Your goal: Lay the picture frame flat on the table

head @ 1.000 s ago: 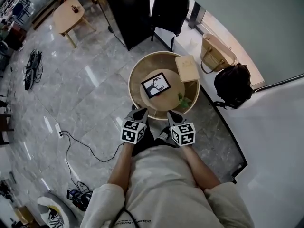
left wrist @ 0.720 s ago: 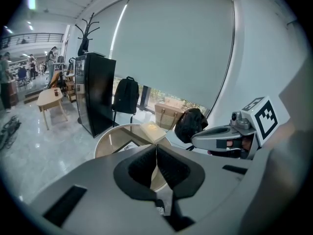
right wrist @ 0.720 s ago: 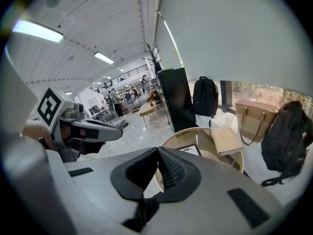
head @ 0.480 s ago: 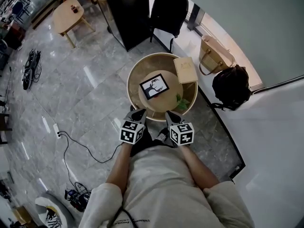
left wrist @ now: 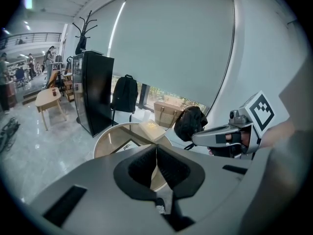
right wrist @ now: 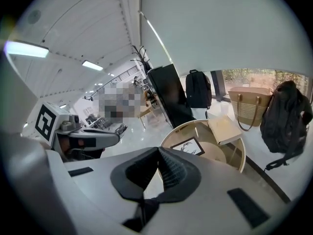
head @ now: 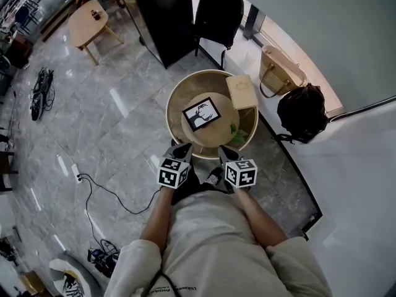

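The picture frame [head: 202,113], black-edged with a dark drawing on white, rests at the middle of the round wooden table [head: 179,94]; whether it lies flat or leans I cannot tell. It also shows in the left gripper view as the frame [left wrist: 124,145] and in the right gripper view as the frame [right wrist: 190,146]. My left gripper [head: 182,149] and right gripper [head: 223,151] hover side by side at the table's near rim, short of the frame. Both are shut with nothing between the jaws, as seen at the left gripper [left wrist: 156,148] and the right gripper [right wrist: 159,151].
A tan book [head: 241,91] lies on the table's far right, and something green [head: 235,130] sits near its right rim. A black backpack [head: 302,112] and a tan tote bag [head: 281,67] stand on the floor at the right. A black cabinet [head: 162,14] stands behind.
Almost nothing: both grippers stay shut at the table's near rim, with only a slight drift of the view.
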Demonstrator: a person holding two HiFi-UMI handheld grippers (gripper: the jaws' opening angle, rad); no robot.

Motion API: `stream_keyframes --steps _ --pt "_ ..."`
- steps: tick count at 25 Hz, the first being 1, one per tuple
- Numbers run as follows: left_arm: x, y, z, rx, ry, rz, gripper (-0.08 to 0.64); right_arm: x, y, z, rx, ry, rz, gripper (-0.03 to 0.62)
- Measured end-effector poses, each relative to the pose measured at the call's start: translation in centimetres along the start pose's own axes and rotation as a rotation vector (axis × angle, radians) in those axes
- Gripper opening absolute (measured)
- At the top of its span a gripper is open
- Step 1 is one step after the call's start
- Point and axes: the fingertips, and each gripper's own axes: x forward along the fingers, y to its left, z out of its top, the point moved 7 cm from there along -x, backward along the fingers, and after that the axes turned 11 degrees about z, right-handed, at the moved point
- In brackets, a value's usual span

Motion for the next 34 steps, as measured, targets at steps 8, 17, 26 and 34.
stream_keyframes --steps 8,17,26,34 --pt "-0.24 -0.11 -0.10 -0.006 -0.001 0.003 0.021 -0.16 -0.43 -0.62 -0.016 0.025 -0.021 0.032" --pt "-0.12 -0.45 -0.16 -0.007 -0.002 0.003 0.021 -0.27 -0.24 -0.34 -0.048 0.019 -0.018 0.032" --pt "-0.50 -0.36 -0.17 -0.020 -0.008 0.007 0.022 -0.12 0.38 -0.53 -0.078 0.048 0.003 0.032" --pt "-0.25 -0.32 -0.35 -0.025 -0.011 0.008 0.023 -0.08 0.03 -0.70 -0.074 0.038 0.002 0.032"
